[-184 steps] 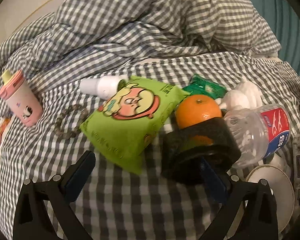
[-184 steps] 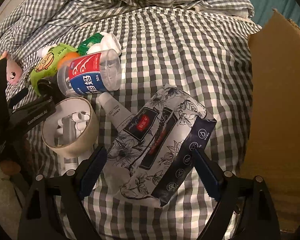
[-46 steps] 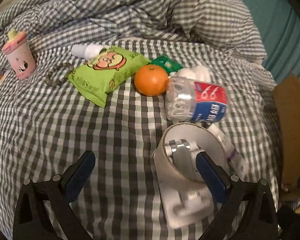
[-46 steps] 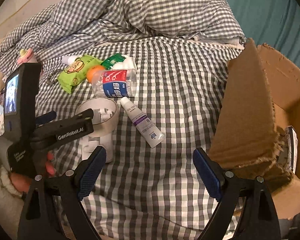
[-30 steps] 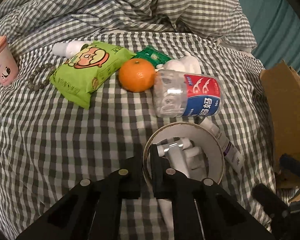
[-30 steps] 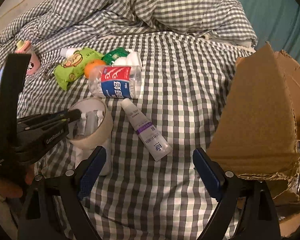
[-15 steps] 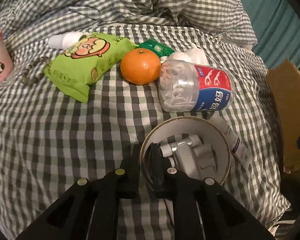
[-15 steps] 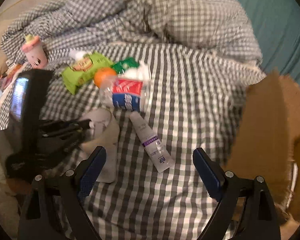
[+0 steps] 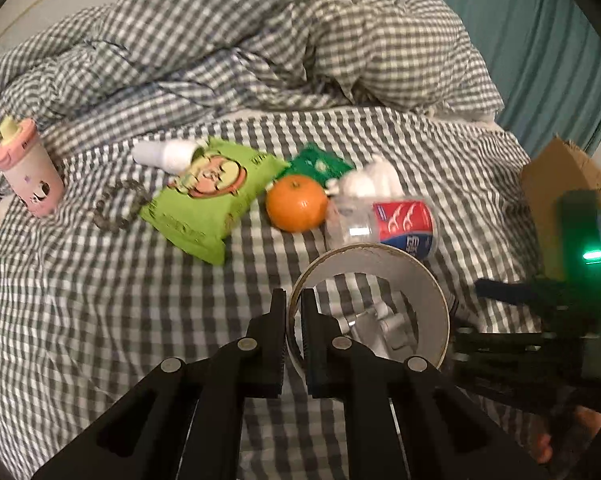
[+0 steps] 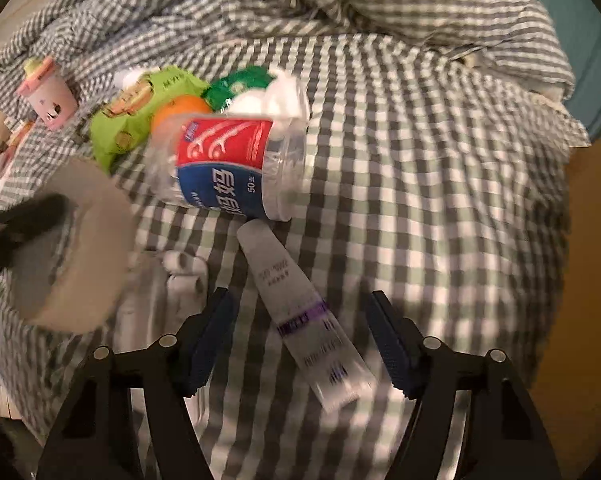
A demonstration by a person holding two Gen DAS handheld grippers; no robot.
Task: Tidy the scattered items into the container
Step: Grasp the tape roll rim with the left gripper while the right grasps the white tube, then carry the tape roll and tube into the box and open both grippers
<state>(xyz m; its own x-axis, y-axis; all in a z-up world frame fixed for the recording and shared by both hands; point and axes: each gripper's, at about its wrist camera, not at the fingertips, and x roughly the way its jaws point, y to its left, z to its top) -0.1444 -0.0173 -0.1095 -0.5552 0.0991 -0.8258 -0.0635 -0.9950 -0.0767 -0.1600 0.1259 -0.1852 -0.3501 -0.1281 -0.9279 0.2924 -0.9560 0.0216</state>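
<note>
My left gripper (image 9: 294, 320) is shut on the left wall of a wide beige tape roll (image 9: 400, 264) and holds it a little above the checked bed. Through the ring I see a white plastic item (image 9: 384, 328) lying on the sheet. The roll (image 10: 80, 240) appears blurred at the left of the right wrist view. My right gripper (image 10: 300, 340) points down over a white tube (image 10: 300, 312) with a purple band. Its jaws are closing with the tube between them, and the pads do not touch it. A brown cardboard box (image 9: 560, 184) stands at the right.
Above the tube lies a clear floss-pick jar (image 10: 228, 168) with a red and blue label. Behind it are an orange (image 9: 296, 202), a green snack bag (image 9: 208, 196), a green packet (image 9: 320, 166), a white wad (image 9: 374, 178), a white bottle (image 9: 160, 154), a bead bracelet (image 9: 118, 208) and a pink cup (image 9: 28, 168). A rumpled duvet (image 9: 260, 40) fills the back.
My left gripper, shut on the roll's wall a second ago, has lifted the roll off the white item. My right gripper has dropped close over the tube and its jaws have narrowed.
</note>
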